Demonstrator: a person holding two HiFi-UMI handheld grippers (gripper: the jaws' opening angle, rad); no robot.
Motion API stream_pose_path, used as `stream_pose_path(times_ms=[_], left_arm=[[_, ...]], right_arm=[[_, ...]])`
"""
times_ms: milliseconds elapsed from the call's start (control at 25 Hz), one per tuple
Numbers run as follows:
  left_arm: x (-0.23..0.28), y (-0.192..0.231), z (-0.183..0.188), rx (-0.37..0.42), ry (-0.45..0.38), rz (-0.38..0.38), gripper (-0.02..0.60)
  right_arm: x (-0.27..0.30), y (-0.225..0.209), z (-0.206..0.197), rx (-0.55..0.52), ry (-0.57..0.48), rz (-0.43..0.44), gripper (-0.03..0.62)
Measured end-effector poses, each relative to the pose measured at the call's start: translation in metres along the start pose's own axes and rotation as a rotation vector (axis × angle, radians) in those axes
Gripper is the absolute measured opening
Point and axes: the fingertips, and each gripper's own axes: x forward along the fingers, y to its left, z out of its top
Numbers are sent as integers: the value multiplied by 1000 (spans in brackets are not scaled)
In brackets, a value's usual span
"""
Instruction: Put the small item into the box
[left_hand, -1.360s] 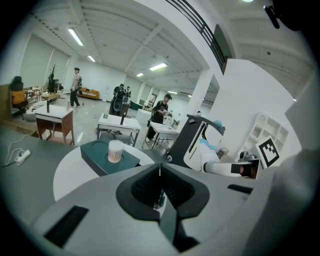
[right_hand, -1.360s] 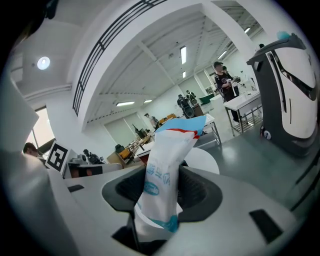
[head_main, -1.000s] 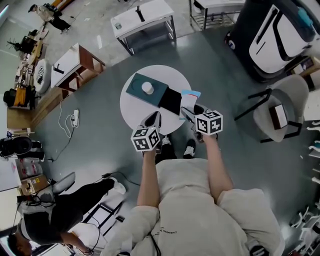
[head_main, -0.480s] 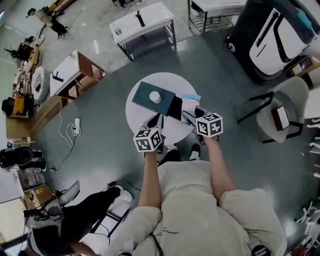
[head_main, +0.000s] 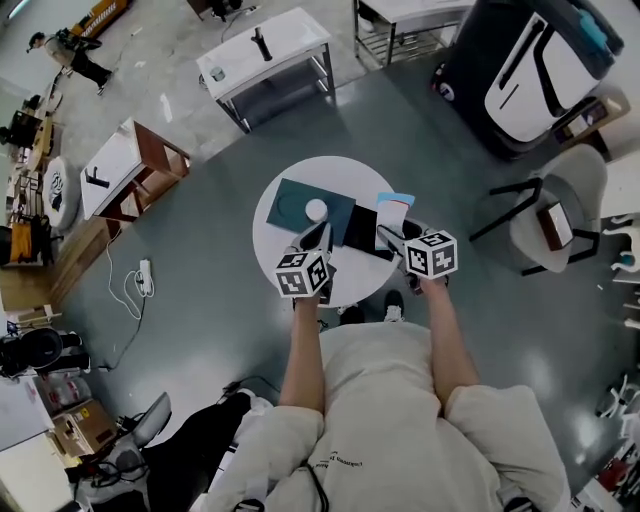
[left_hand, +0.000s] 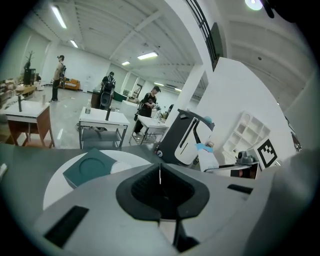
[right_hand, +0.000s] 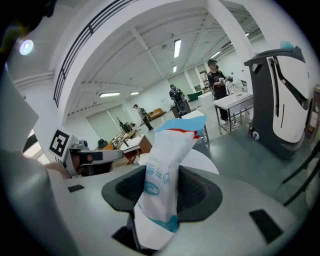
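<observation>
over the white table, the right claw grips a white packet mid-carry, the left claw closed, empty; next, reach over the teal box and release.

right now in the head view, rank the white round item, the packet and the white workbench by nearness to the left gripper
From the left gripper:
1. white round item, just ahead.
2. packet, rightward, held by the right gripper.
3. white workbench, far ahead across the floor.
</observation>
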Motion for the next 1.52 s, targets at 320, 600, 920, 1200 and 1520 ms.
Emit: stream_pose_path(times_ms=[320,600,920,1200,1520], left_arm=[[3,42,12,27,32,-77,23],[-4,65,11,21,49,-121,22],[0,60,19,32,36,-144,23],[11,41,19,74,63,-177,23],[36,23,0,93,133,-196,23]], right_arm=[[45,24,4,109,-56,-16,222],[68,39,-1,125,-43,-31,222],[77,36,-5,129,-21,-40,222],[77,17,-9,4,66,-94,222],[82,-9,-35,-146,181,-158,222]])
